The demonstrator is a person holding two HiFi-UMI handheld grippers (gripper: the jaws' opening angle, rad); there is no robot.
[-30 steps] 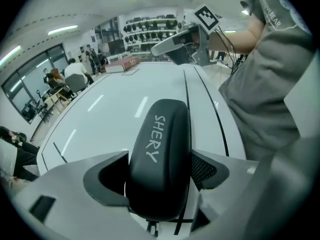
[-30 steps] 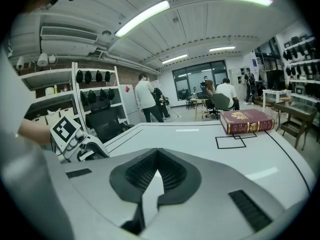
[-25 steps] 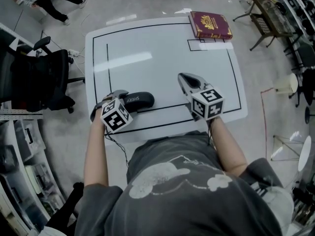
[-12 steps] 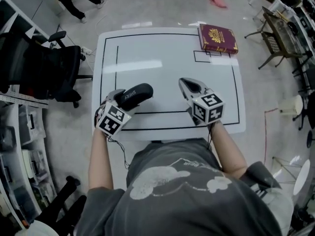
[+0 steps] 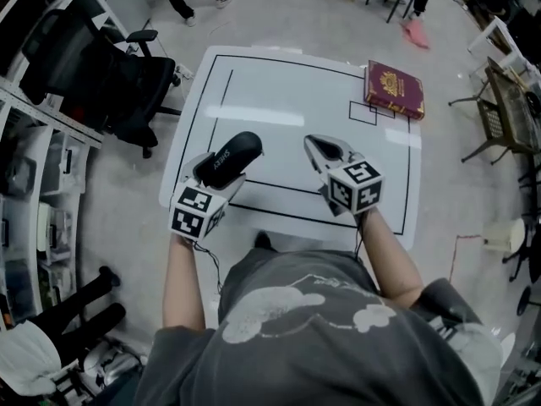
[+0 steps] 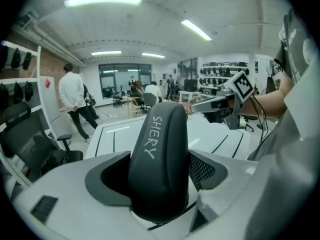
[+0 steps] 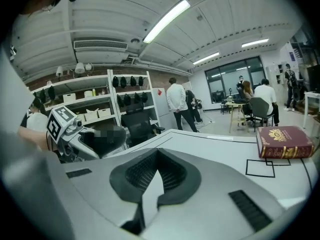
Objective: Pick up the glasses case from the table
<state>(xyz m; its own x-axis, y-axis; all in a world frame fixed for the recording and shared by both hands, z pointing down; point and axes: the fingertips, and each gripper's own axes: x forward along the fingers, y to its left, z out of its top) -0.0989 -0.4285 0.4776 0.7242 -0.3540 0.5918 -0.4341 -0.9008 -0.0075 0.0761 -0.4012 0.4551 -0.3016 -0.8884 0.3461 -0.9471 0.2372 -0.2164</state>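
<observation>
In the head view the case is being gripped by the left gripper over the near left part of the white surface, with its free end being pointed away from the person and to the right. The right gripper is being held over the near middle of the surface, well apart from the case. Only this view is showing both grippers at once, along with the black lines marked on the surface and the chair standing off its left edge. The grip itself is being shown only by the left gripper view. There the black case is being held upright between the fingers, which are being kept wide by its body and pressed against both of its sides. The white lettering "SHERY" is being displayed along its face, and a strip of the surface is being seen beneath its near end, so the case is being carried clear of the surface. The right gripper is also being caught in that view, to the right beyond the case. In the right gripper view its own fingers are being held together at the tips with nothing between them. The maroon book is being seen at the far right corner of the surface, just beside a black outlined rectangle, and a person is being seen standing in the room beyond.
</observation>
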